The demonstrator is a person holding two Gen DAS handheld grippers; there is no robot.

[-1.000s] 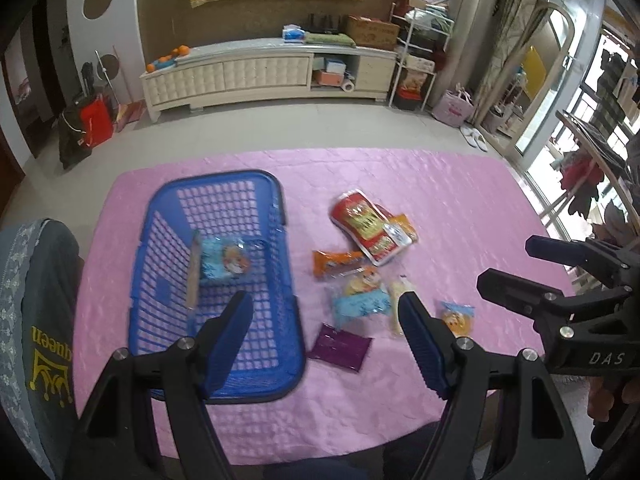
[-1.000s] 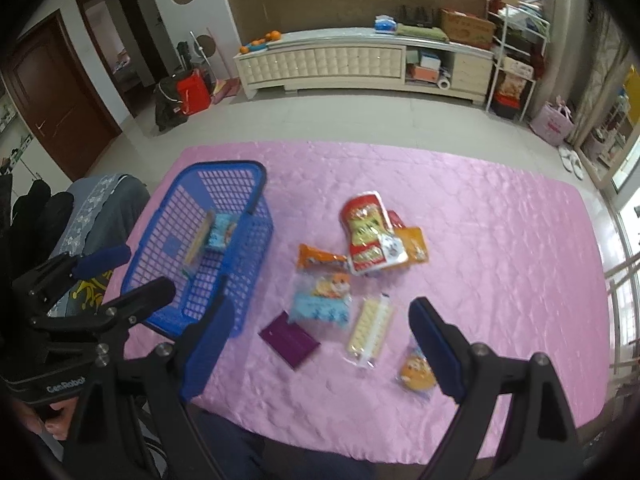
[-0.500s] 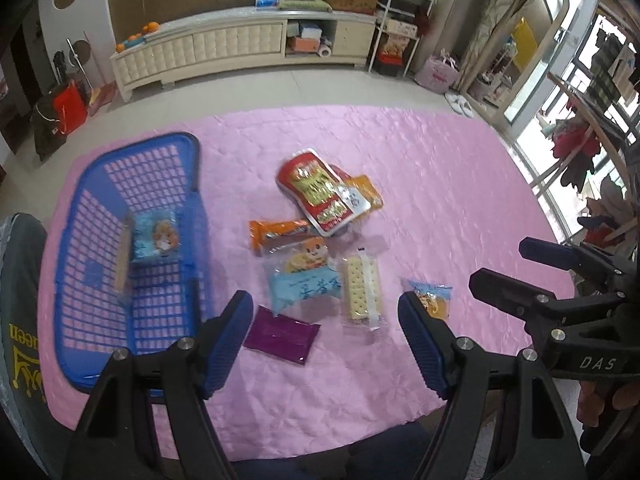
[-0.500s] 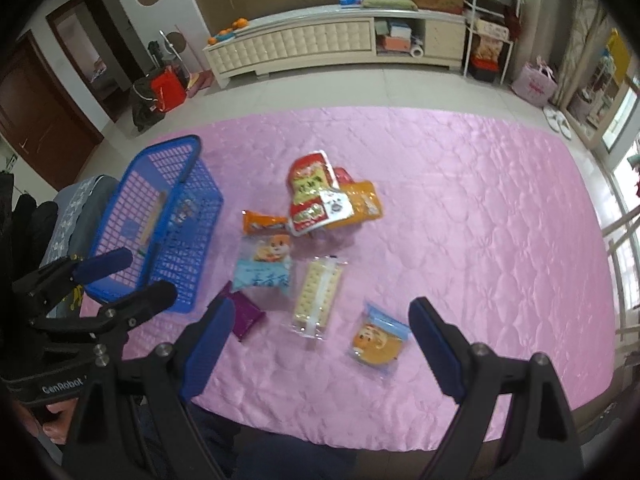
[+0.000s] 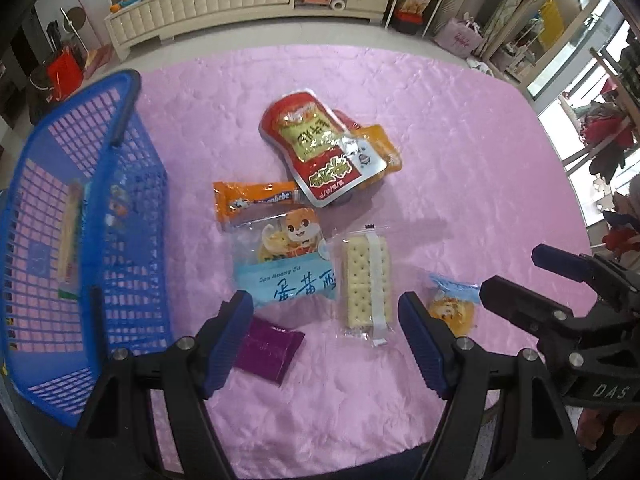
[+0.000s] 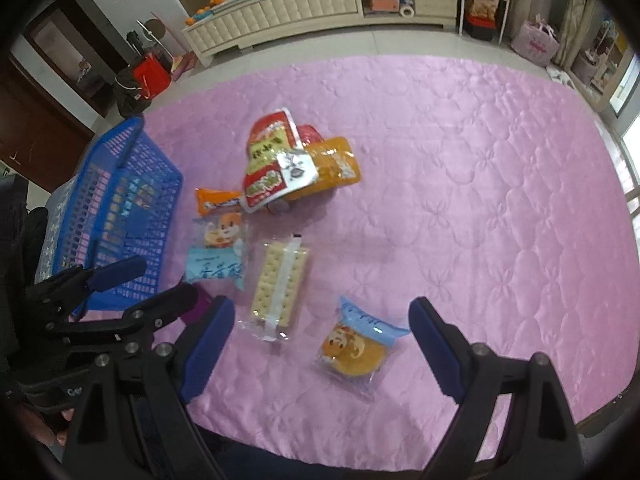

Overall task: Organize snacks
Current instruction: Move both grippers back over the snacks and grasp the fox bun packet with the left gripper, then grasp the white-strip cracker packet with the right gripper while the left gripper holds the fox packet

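Several snack packs lie on a pink tablecloth [image 5: 460, 184]: a red pouch [image 5: 320, 148] over an orange pack, an orange bar [image 5: 252, 200], a blue-and-clear pastry pack [image 5: 288, 264], a clear cracker pack [image 5: 366, 284], a purple packet [image 5: 270, 350] and a small yellow cake pack [image 6: 356, 350]. At the left stands a blue mesh basket [image 5: 120, 216] with a snack or two inside. My left gripper [image 5: 326, 340] hangs open above the near packs, the purple packet beside its left finger. My right gripper [image 6: 320, 346] is open above the cake pack, holding nothing.
A chair back with a patterned cover [image 6: 56, 216] stands left of the basket. Beyond the table's far edge are a tiled floor and a long cream cabinet [image 5: 248, 4]. Shelves and bags line the right wall. A person's hand [image 6: 44, 424] shows at the lower left.
Both grippers have come down and forward toward the snacks, which now look larger. The basket has slid toward the left edge of both views. Jaw widths are unchanged.
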